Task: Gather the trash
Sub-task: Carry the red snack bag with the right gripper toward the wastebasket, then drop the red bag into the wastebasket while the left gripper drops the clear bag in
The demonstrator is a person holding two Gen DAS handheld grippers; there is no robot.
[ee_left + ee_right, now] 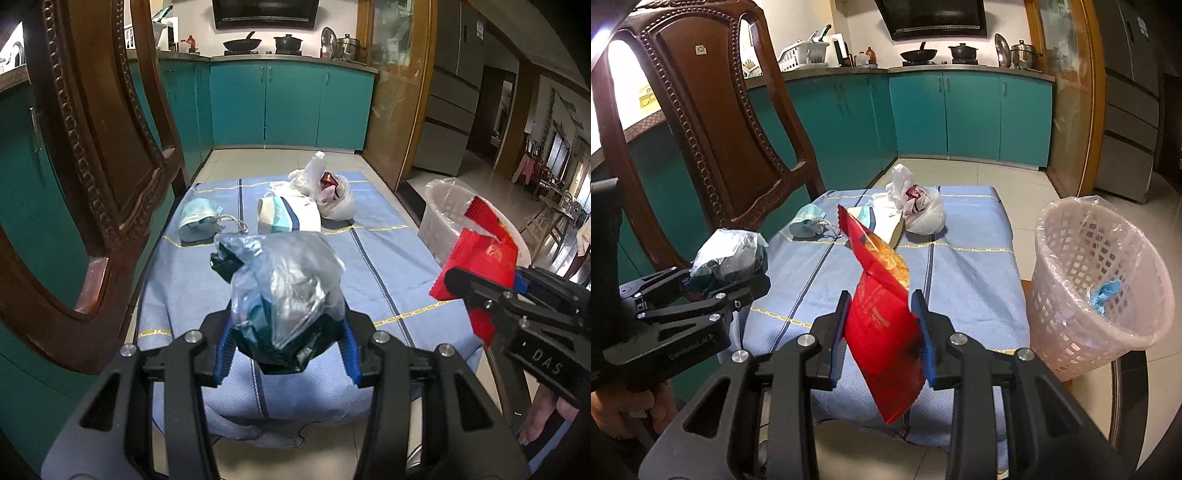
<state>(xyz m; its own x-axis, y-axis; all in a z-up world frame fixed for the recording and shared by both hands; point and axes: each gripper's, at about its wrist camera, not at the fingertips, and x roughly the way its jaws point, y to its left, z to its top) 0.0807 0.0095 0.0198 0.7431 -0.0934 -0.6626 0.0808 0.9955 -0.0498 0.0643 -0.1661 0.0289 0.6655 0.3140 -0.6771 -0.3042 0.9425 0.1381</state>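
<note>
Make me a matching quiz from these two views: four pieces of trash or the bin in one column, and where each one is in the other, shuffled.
Things:
1. red snack bag
2. crumpled clear plastic bag
3. face mask
4. blue scrap

Places:
A. lying on the blue cloth near the chair
B. inside the lined waste basket
C. clamped in the right tongs
D. clamped in the left tongs

Pairs: 1-C, 2-D, 3-A, 4-B

Left claw (288,347) and right claw (882,332) both clamped, tilted downward.
</note>
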